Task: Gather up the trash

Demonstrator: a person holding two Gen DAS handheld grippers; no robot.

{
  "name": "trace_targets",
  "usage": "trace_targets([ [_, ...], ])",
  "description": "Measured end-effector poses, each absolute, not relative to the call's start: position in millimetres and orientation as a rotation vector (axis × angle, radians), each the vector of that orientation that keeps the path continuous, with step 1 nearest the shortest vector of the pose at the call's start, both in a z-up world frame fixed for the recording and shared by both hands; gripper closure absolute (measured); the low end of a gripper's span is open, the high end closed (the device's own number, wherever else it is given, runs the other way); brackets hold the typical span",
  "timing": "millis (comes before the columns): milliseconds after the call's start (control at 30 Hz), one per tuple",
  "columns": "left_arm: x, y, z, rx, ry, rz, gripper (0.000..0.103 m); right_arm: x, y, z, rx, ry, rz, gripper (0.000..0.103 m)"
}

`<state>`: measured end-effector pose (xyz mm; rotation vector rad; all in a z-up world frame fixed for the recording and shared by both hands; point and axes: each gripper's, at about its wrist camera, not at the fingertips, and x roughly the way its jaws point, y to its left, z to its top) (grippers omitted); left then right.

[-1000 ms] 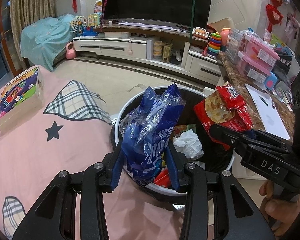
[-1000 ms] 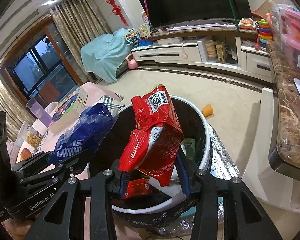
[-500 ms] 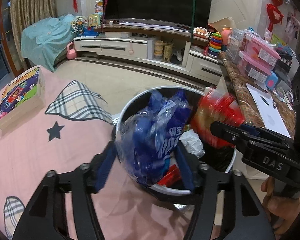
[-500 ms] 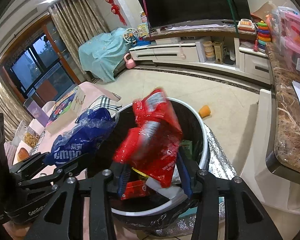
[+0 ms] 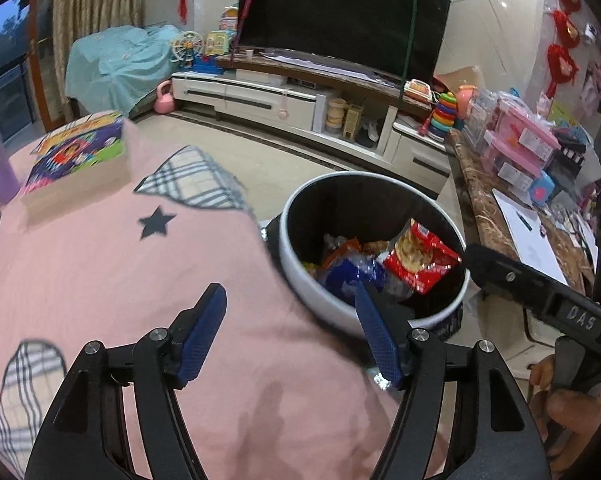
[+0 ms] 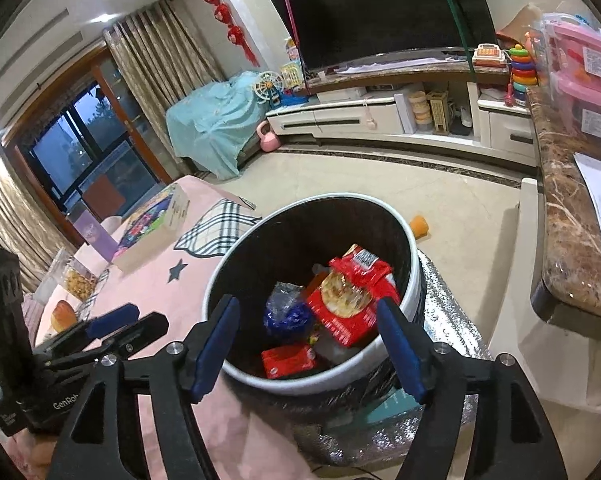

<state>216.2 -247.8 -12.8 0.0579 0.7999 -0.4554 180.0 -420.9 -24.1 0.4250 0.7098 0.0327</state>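
Now | both claws opening, empty: left claw (image 5: 290, 306); right claw (image 6: 306, 318) | wrappers inside bin rim (image 6: 224, 276)

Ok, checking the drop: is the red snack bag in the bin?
In: the red snack bag lies inside the bin, clear of both grippers.

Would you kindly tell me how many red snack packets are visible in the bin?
2: a large red packet on top toward the right, and a small red packet near the front rim of the bin. Others may lie hidden beneath.
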Motion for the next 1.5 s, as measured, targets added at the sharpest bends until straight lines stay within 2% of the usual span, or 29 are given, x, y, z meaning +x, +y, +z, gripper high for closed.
trace_targets([
  [167, 188.9, -220.4, -10.3, 0.019, 0.769, -0.417, 0.034, 157.6, -406.0, -18.3, 0.448, 0.671, 0.037, 0.018],
  [233, 173.2, -206.1, -9.4, 0.003, 0.742, -0.405, 0.027, 146.7, -397.5, -16.8, 0.456, 0.653, 0.037, 0.017],
  [300, 160.7, -193.2, -9.6, 0.002, 0.72, -0.383, 0.025, 133.3, -386.9, -15.6, 0.46, 0.627, 0.04, 0.016],
  [600, 119.1, -141.3, -15.0, -0.053, 0.665, -0.323, 0.025, 87.9, -344.3, -14.8, 0.428, 0.541, -0.02, 0.003],
  [800, 94.9, -125.3, -7.4, -0.057, 0.602, -0.311, 0.024, 64.8, -322.6, -3.0, 0.357, 0.484, -0.036, 0.003],
  [900, 83.8, -114.9, 2.9, -0.067, 0.545, -0.287, 0.017, 53.3, -314.9, 14.2, 0.304, 0.421, -0.047, 0.001],
  [967, 75.1, -108.5, 10.4, -0.075, 0.494, -0.267, 0.009, 44.0, -310.1, 22.9, 0.283, 0.371, -0.054, 0.0],
  [1000, 69.4, -105.1, 13.5, -0.077, 0.46, -0.243, 0.001, 38.5, -308.1, 28.4, 0.271, 0.34, -0.064, 0.0],
  [1033, 65.9, -103.2, 15.1, -0.078, 0.435, -0.222, 0.0, 33.4, -305.8, 32.9, 0.259, 0.31, -0.073, 0.0],
  [1167, 56.3, -99.5, 13.5, -0.054, 0.376, -0.157, 0.0, 26.5, -297.9, 34.2, 0.224, 0.263, -0.112, 0.0],
  [1500, 54.0, -93.5, -1.5, -0.026, 0.376, -0.118, 0.0, 32.2, -287.7, 5.3, 0.203, 0.299, -0.126, 0.0],
])
